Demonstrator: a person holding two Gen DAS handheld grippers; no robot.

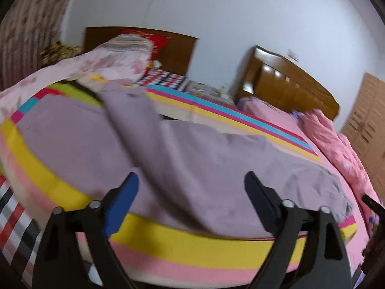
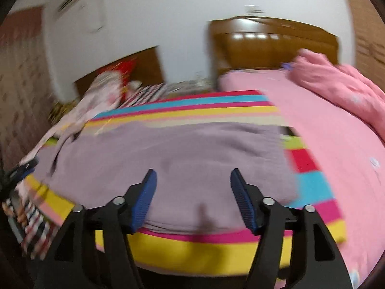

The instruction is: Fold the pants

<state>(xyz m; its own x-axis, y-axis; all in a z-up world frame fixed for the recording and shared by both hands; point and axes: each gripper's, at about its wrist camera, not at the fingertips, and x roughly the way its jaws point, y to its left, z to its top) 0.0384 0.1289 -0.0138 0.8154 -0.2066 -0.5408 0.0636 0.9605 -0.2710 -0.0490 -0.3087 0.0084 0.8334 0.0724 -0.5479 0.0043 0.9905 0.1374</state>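
Note:
The mauve pants [image 1: 192, 159] lie spread on a striped cloth [image 1: 197, 248] over the bed, one leg folded back across the other toward the far left. My left gripper [image 1: 191, 180] is open and empty, hovering just above the pants near the front edge. In the right wrist view the same pants [image 2: 173, 159] lie flat across the middle. My right gripper [image 2: 193, 178] is open and empty, just above the pants' near edge. The left gripper shows as a dark shape at the far left [image 2: 21, 168] of that view.
A pink sheet [image 2: 336, 168] covers the bed to the right, with a bunched pink quilt [image 2: 336, 84] by the wooden headboard [image 2: 272, 41]. A floral pink blanket [image 1: 72, 67] and checked fabric [image 1: 14, 221] lie on the left. A wooden wardrobe [image 1: 368, 120] stands far right.

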